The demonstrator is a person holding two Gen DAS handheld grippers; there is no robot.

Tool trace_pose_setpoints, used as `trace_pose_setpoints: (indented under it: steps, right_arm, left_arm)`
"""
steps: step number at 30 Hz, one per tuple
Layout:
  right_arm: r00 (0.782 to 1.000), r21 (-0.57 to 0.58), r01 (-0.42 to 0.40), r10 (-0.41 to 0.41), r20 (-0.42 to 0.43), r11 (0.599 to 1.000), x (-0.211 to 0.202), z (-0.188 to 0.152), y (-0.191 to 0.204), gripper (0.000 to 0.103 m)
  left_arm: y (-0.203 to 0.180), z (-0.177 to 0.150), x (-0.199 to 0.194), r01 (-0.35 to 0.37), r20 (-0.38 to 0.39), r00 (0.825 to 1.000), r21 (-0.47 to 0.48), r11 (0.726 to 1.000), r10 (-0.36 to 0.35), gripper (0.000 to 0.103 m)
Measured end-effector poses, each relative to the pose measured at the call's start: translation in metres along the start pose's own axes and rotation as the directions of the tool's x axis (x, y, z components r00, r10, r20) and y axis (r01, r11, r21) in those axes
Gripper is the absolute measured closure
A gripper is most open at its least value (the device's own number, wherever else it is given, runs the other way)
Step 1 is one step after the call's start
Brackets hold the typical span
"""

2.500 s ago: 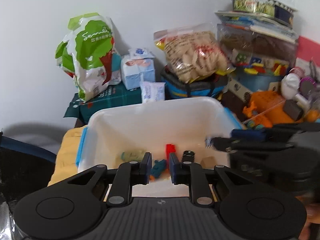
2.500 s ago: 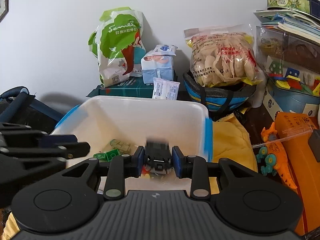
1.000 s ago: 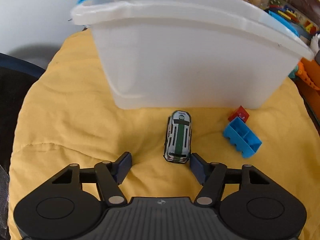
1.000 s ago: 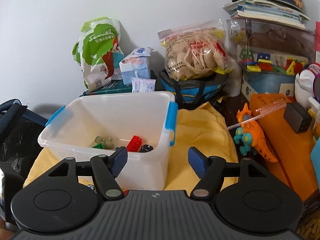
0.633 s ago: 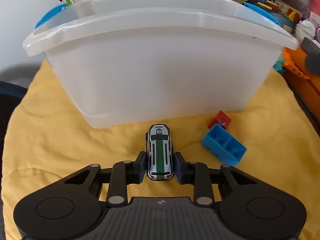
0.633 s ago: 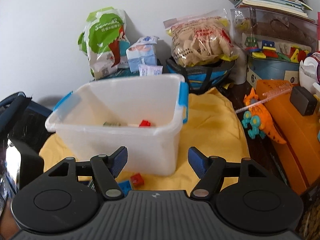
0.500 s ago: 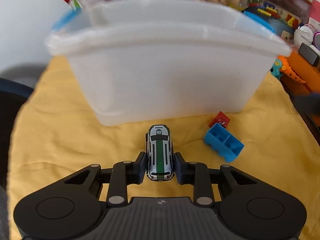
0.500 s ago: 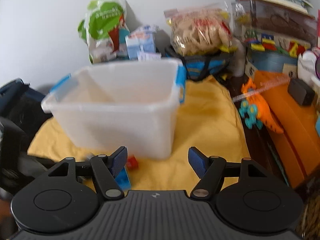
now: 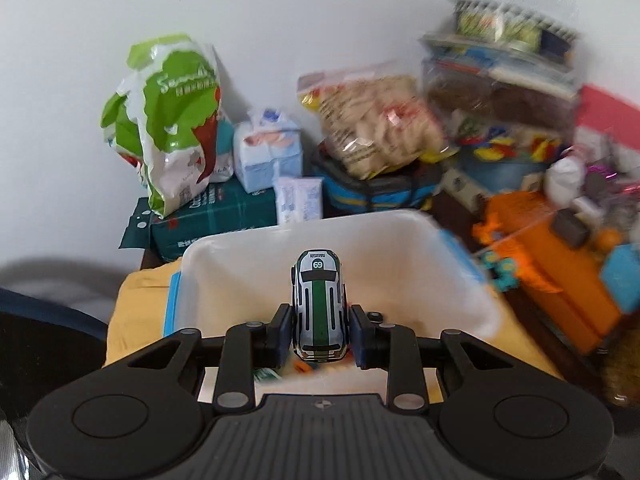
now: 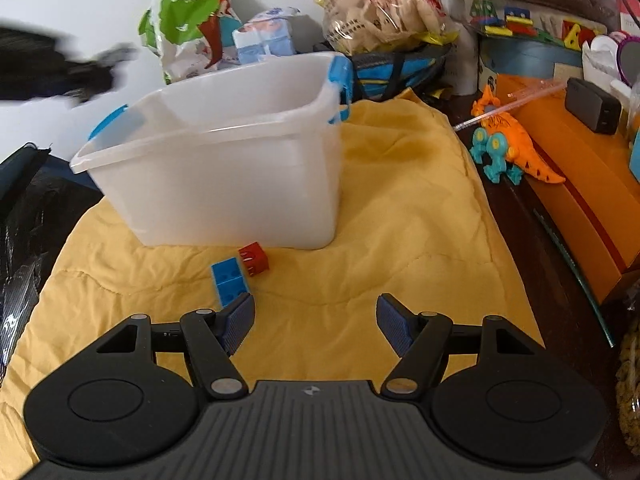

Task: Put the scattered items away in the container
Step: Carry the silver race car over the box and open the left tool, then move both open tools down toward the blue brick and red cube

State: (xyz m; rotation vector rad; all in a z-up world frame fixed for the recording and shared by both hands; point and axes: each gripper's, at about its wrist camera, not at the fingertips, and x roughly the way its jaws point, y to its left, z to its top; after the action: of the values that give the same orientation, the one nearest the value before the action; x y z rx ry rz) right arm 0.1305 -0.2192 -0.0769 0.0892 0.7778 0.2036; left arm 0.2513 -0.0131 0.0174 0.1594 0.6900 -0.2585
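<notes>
My left gripper (image 9: 319, 331) is shut on a silver toy car (image 9: 319, 305) with a green stripe and the number 69. It holds the car above the near rim of the white plastic bin (image 9: 404, 240), which has small toys inside. My right gripper (image 10: 316, 320) is open and empty, low over the yellow cloth (image 10: 400, 240). A blue brick (image 10: 229, 281) and a red brick (image 10: 253, 259) lie on the cloth in front of the bin (image 10: 224, 184), just ahead of the right gripper's left finger. The left gripper shows blurred at upper left in the right wrist view (image 10: 80, 70).
Behind the bin stand a green and white bag (image 9: 168, 120), a tissue box (image 9: 268, 156), a snack bag (image 9: 376, 116) and stacked boxes. An orange toy dinosaur (image 10: 508, 144) and an orange case (image 10: 580, 184) lie at the right. A dark bag (image 10: 28, 216) sits left.
My left gripper has closed on the toy car, lifted it off the cloth and carried it up over the bin. My right gripper has dropped low toward the two bricks, still open.
</notes>
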Motion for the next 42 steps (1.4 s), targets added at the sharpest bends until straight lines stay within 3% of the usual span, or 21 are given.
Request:
trace_pose_setpoints:
  steps: [4,5,7,13,27,42]
  right_arm:
    - [1.000,-0.020,-0.008,0.008,0.007,1.000,-0.006,-0.003,0.006,0.031]
    - [1.000,-0.032,-0.012,0.012,0.012,0.999,-0.007,-0.004,0.008,0.027]
    - [0.999,-0.048,-0.014,0.016,0.028,0.999,-0.011,-0.005,0.011,0.020]
    - [0.999,-0.052,-0.030,0.032,0.041,0.998,-0.014,-0.010,0.019,0.014]
    - [0.998,-0.062,-0.031,0.035,0.054,0.998,-0.026,-0.029,0.022,0.010]
    - [0.998,-0.043,-0.036,0.038,0.051,0.998,-0.035,-0.034,0.013,0.010]
  left_arm:
    - [-0.001,-0.011,0.027,-0.034,-0.075,0.997,-0.007,0.999,0.033,0.060]
    - [0.000,-0.015,0.023,-0.029,-0.071,0.997,-0.015,0.999,0.028,0.057]
    - [0.002,-0.024,0.012,-0.020,-0.042,0.999,-0.017,1.000,0.020,0.040]
    - [0.000,-0.045,-0.027,-0.020,0.028,0.999,-0.073,0.997,0.022,0.031]
    - [-0.032,-0.101,-0.043,-0.114,-0.066,0.991,-0.034,0.993,0.112,0.030]
    - [-0.037,-0.109,-0.048,-0.140,-0.090,0.987,-0.080,0.987,0.133,0.030]
